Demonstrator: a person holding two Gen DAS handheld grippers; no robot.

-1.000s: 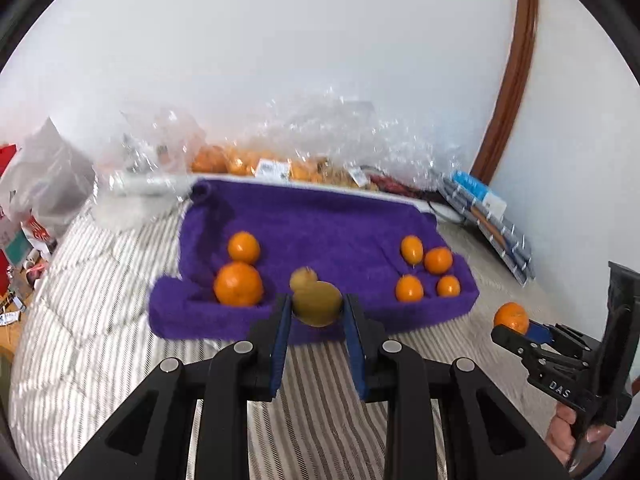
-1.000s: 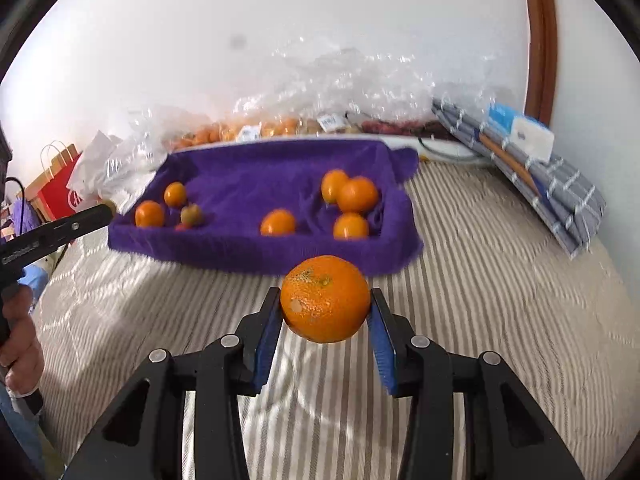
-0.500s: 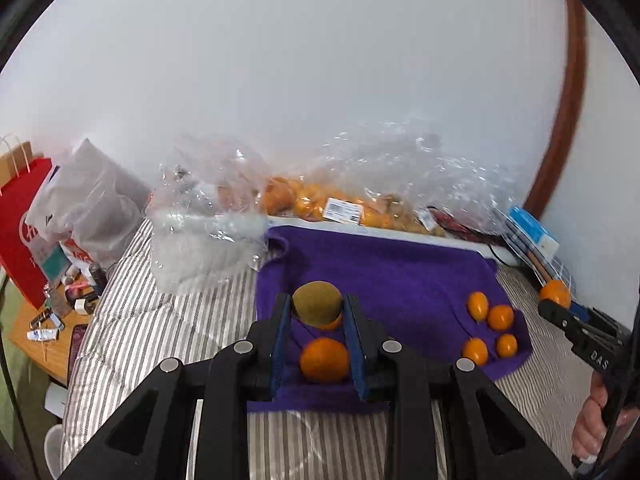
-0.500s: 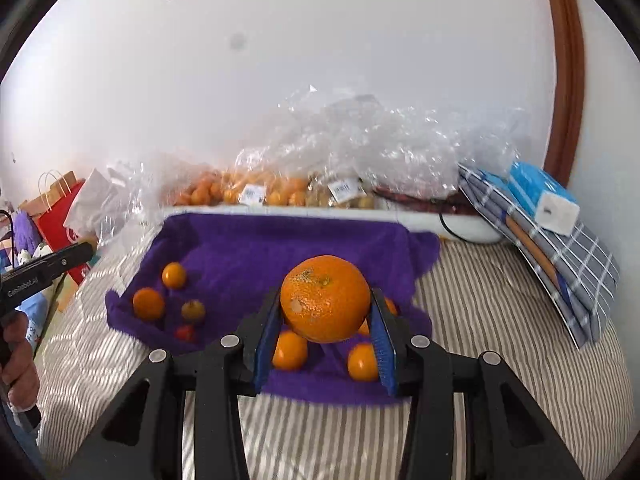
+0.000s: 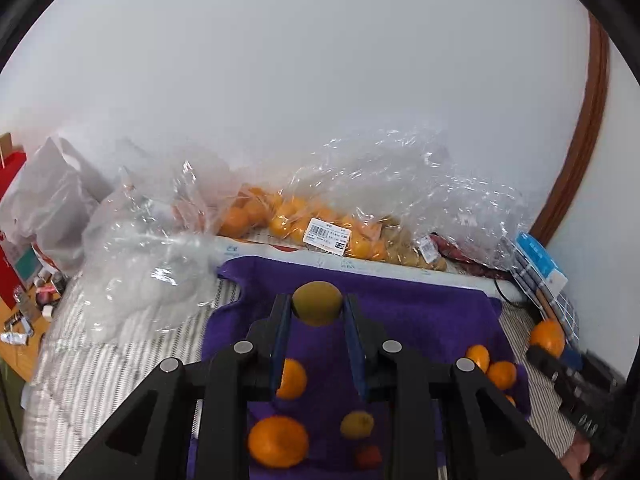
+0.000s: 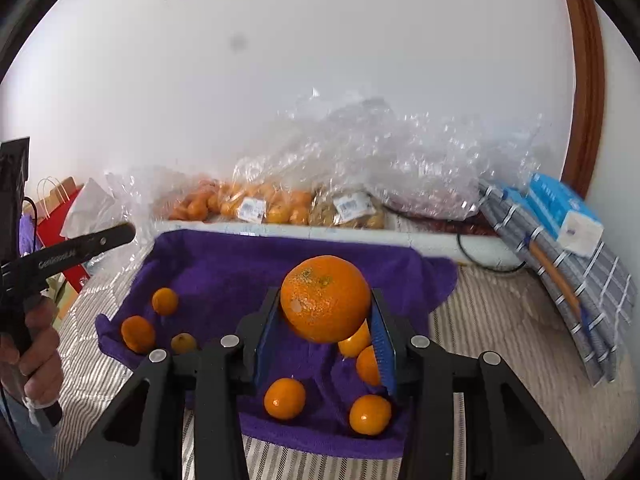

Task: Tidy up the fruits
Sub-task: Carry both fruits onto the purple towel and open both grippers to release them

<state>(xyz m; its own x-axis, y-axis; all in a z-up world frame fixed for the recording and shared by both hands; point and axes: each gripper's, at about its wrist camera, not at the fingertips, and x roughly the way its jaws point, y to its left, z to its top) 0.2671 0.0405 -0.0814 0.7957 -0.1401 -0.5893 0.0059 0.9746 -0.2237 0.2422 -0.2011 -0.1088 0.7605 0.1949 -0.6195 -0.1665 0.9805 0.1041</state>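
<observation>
A purple towel [image 6: 224, 272] is spread on the striped bed [image 6: 500, 340], with small oranges scattered on it. A large orange [image 6: 325, 298] is clenched by the right gripper [image 6: 325, 320] above it; a greenish-brown fruit [image 5: 317, 303] is grasped by the left gripper [image 5: 316, 320].

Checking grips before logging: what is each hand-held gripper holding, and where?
Left hand-held gripper: greenish-brown fruit, pinched at its sides. Right hand-held gripper: large orange, pinched at its sides.

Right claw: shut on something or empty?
Shut on the large round orange: the right claw has both blue pads against its sides, holding it above the purple towel.
</observation>
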